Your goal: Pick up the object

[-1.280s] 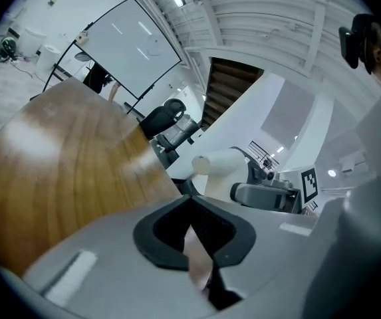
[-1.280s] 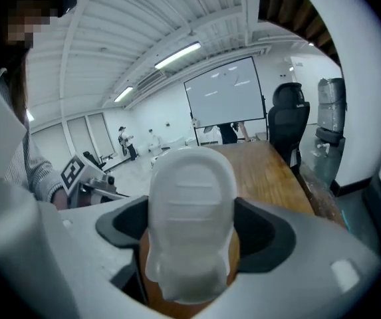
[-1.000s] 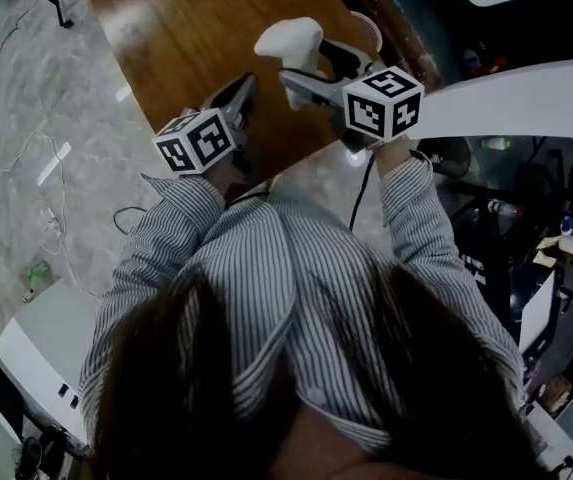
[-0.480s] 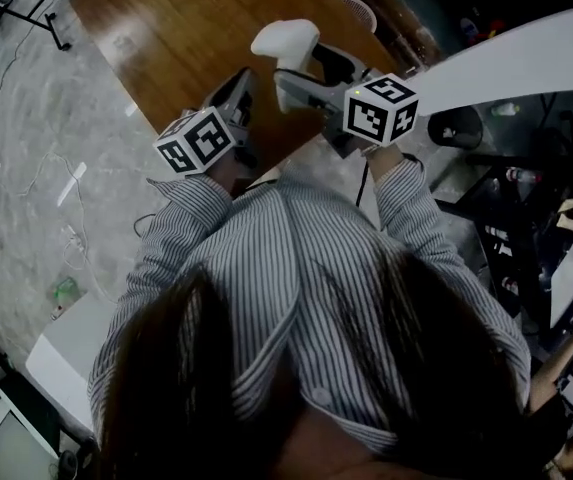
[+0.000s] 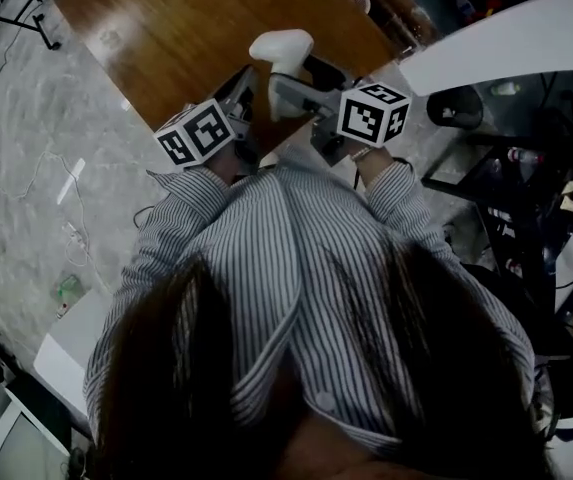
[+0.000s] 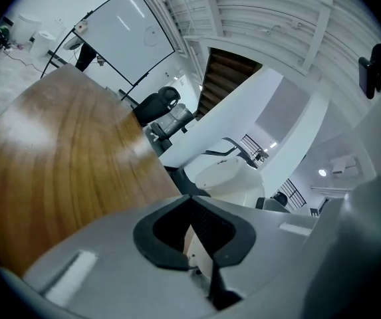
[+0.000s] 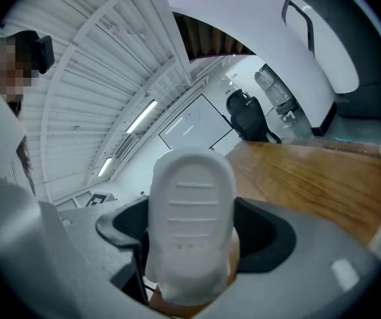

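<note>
Pick looks done. White object (image 5: 281,51), ribbed on one face like a shoe sole, is clamped in the right gripper (image 5: 291,86) and held clear above the near edge of the wooden table (image 5: 176,38). Nothing left but perhaps carrying it off.

Left gripper (image 5: 240,96) is beside it over the same edge, jaws drawn together on nothing.

The object's long axis runs along the right jaws. Its rounded end points away from the person, out over the table, and its ribbed face is turned back toward the gripper.
</note>
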`<act>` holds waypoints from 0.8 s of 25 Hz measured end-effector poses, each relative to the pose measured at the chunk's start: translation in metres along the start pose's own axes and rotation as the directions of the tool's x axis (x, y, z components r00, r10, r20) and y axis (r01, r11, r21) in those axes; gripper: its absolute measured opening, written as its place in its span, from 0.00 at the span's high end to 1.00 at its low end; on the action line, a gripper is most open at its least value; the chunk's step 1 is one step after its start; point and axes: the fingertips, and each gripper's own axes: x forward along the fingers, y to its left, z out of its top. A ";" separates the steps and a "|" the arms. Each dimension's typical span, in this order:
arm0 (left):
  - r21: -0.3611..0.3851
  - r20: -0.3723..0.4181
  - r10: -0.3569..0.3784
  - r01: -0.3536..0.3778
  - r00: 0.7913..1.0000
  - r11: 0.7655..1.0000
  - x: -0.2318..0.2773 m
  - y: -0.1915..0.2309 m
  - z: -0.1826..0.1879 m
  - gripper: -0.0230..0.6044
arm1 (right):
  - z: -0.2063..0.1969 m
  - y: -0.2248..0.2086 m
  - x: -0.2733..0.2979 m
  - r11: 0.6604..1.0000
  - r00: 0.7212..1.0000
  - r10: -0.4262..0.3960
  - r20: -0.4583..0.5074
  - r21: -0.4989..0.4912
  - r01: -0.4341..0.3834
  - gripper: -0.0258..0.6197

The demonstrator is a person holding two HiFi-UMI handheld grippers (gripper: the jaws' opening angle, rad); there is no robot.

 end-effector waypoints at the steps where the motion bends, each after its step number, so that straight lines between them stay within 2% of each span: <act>1: 0.002 -0.002 0.001 -0.001 1.000 1.000 0.000 0.000 0.000 0.96 | 0.000 0.000 0.000 1.000 1.000 0.002 0.001 0.011 -0.002 0.34; 5: -0.010 -0.009 -0.005 0.005 1.000 1.000 0.000 -0.001 -0.002 0.96 | -0.001 -0.003 0.001 1.000 1.000 -0.010 -0.006 0.014 0.010 0.34; 9: -0.065 -0.019 -0.010 0.009 1.000 0.998 0.002 0.002 -0.008 0.96 | 0.003 -0.006 0.000 0.999 1.000 -0.008 0.010 0.053 0.008 0.34; 20: -0.111 -0.021 -0.009 0.006 1.000 0.994 0.005 0.010 -0.010 0.96 | -0.006 -0.013 0.005 0.997 1.000 -0.014 -0.026 0.081 0.016 0.34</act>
